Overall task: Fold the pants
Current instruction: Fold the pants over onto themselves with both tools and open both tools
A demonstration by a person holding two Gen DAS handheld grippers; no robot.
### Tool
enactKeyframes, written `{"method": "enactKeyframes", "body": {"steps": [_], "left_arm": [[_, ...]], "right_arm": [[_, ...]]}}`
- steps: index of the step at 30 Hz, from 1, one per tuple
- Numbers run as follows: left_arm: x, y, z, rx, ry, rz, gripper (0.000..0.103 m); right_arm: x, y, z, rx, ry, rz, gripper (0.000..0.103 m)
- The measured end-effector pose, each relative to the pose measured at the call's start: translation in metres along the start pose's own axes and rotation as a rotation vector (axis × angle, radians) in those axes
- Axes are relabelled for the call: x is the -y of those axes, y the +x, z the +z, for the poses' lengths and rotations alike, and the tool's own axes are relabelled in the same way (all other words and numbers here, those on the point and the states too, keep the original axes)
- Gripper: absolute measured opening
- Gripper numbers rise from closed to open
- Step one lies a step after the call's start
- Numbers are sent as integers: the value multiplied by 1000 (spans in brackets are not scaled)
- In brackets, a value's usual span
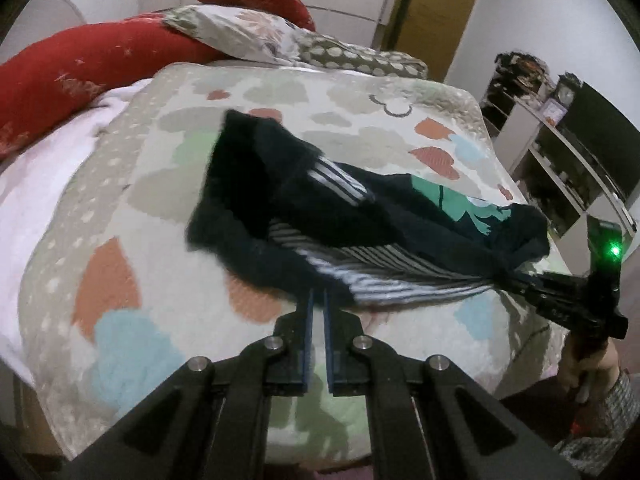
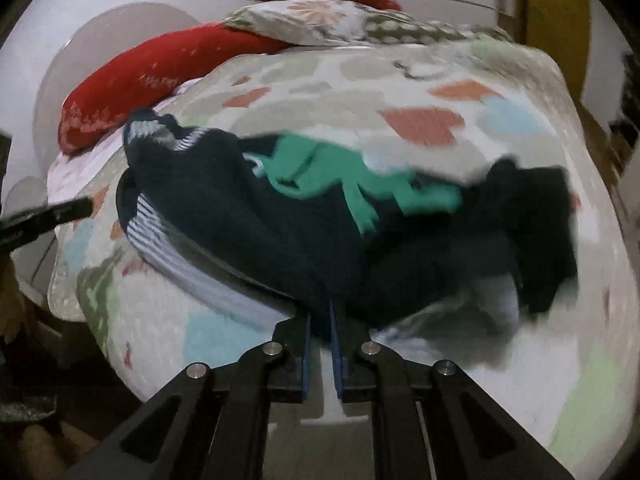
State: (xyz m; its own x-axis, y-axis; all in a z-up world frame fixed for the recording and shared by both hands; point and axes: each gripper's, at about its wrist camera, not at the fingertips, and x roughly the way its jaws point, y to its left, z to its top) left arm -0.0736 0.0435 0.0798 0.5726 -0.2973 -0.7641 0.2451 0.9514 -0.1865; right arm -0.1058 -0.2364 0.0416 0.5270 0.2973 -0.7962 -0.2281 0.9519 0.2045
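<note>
Dark navy pants [image 1: 288,204] with white side stripes and a green print lie bunched on the patterned bed cover [image 1: 120,208]. My left gripper [image 1: 318,298] is shut on the striped near edge of the pants. My right gripper [image 2: 320,312] is shut on the dark fabric of the pants [image 2: 312,248], which are stretched and lifted between both grippers. The right gripper also shows in the left wrist view [image 1: 520,280], pinching the far striped end. The right wrist view is motion-blurred.
Red pillows [image 1: 72,68] and a floral pillow [image 1: 248,32] lie at the head of the bed. A shelf unit [image 1: 560,168] stands at the right past the bed edge. A yellow door [image 1: 436,12] is behind.
</note>
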Motion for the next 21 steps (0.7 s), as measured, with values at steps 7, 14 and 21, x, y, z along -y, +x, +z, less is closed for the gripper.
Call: {"method": "enactKeyframes", "body": {"steps": [7,14,21], "left_arm": [[-14,-26,25,99,-100,-22,60],[21,7,96,135,-64,-55,65],[-20,80,90,-19,-125,408,55]], "right_arm": [[47,-44,-27,98,237,-19,43],[82,-60,-36,163,402,-66,43],[98,-68,-47,183,488,-90,48]]}}
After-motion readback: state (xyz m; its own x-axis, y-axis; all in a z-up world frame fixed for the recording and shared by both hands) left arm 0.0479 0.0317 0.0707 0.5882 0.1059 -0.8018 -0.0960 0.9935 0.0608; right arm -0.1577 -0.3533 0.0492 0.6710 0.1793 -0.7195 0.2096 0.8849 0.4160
